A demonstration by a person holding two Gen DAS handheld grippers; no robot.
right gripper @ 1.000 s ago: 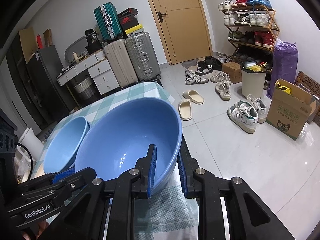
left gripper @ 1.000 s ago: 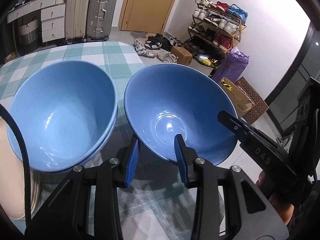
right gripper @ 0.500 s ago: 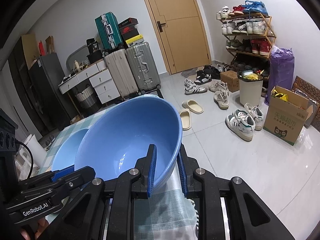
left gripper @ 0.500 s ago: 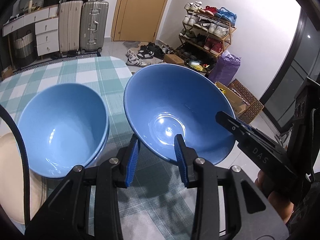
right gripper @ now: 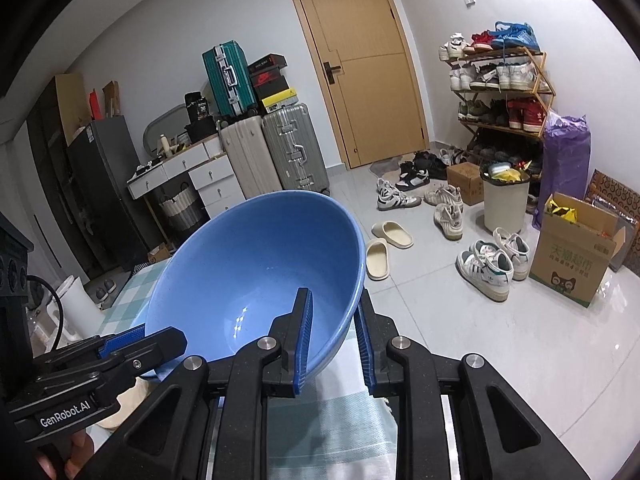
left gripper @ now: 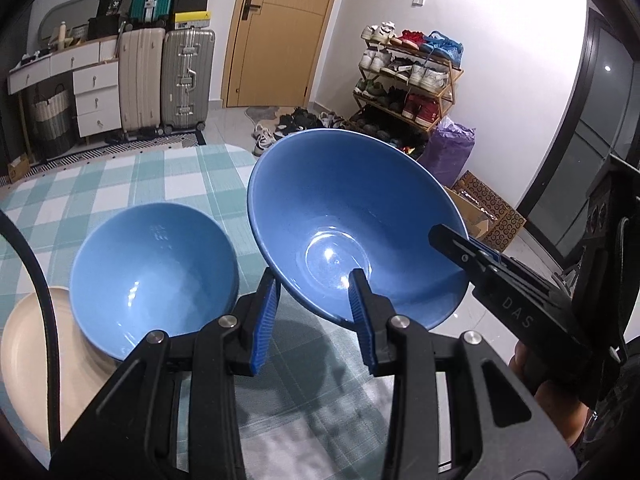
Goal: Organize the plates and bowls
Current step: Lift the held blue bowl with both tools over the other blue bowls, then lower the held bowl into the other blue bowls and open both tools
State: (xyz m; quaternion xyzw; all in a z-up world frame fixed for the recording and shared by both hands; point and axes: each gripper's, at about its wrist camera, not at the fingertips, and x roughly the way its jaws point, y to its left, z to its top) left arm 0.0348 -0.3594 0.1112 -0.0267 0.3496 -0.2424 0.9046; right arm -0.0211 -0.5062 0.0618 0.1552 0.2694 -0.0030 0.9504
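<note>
A large blue bowl is held in the air, tilted, above the checked tablecloth. My left gripper grips its near rim, one finger inside and one outside. My right gripper is shut on the bowl's right rim; it also shows in the left wrist view. A second blue bowl sits on a cream plate on the table, to the left and below.
The table has a green and white checked cloth; its right edge is under the held bowl. Beyond are suitcases, a door, a shoe rack, shoes, a bin and cardboard boxes on the floor.
Both grippers have lifted the large blue bowl up and away from the table. The second bowl and the plate now look smaller and lower.
</note>
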